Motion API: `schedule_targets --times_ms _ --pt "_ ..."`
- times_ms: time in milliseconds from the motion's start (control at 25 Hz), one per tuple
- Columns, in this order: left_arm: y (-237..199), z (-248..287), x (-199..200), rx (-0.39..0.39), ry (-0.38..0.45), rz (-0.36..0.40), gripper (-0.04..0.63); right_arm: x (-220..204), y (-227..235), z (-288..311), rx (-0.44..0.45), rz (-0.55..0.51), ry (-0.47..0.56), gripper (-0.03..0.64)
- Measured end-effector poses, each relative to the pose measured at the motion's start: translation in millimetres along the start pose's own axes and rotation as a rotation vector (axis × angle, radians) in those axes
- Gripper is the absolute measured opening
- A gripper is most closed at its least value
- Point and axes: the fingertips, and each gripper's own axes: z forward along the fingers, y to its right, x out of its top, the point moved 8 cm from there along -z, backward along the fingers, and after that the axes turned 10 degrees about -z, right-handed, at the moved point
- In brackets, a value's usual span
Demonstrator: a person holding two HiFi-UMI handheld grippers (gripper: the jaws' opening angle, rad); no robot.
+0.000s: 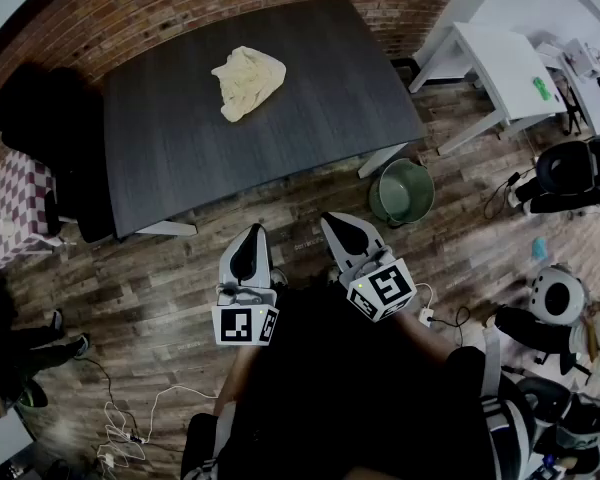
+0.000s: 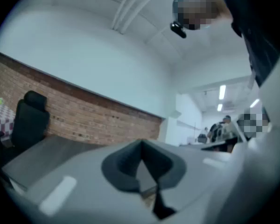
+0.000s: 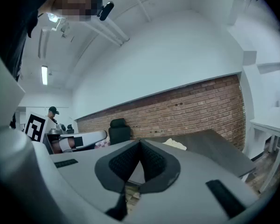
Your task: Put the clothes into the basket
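Note:
A crumpled cream cloth [image 1: 247, 81] lies on the dark table [image 1: 310, 128], toward its far side; the right gripper view shows the cloth [image 3: 175, 144] small, just beyond the jaws. A green round basket [image 1: 401, 190] stands on the wooden floor by the table's near right corner. My left gripper [image 1: 250, 236] and right gripper [image 1: 337, 222] are held close to my body, short of the table's near edge. In their own views the left gripper [image 2: 141, 143] and right gripper [image 3: 140, 143] both have their jaws together with nothing between them.
A black office chair [image 1: 40, 108] stands at the table's left end, beside a checkered cloth [image 1: 10, 208]. A white table [image 1: 500, 63] is at the far right, with dark equipment [image 1: 570, 178] below it. Cables [image 1: 130, 418] trail on the floor at left.

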Motion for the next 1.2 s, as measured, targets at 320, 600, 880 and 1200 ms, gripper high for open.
schedule_targets --times_ms 320,600,880,1200 --pt "-15 -3 5 -0.012 0.003 -0.006 0.003 1 -13 13 0.013 -0.003 -0.008 0.006" --pt "-37 -11 10 -0.03 0.003 -0.012 0.005 4 -32 29 0.006 0.01 -0.004 0.006" --pt "-63 -20 12 -0.061 -0.01 -0.024 0.005 3 -50 44 -0.037 0.004 -0.022 0.006" --pt "-80 -9 10 -0.075 -0.037 -0.039 0.003 1 -51 57 -0.06 -0.01 -0.044 0.006"
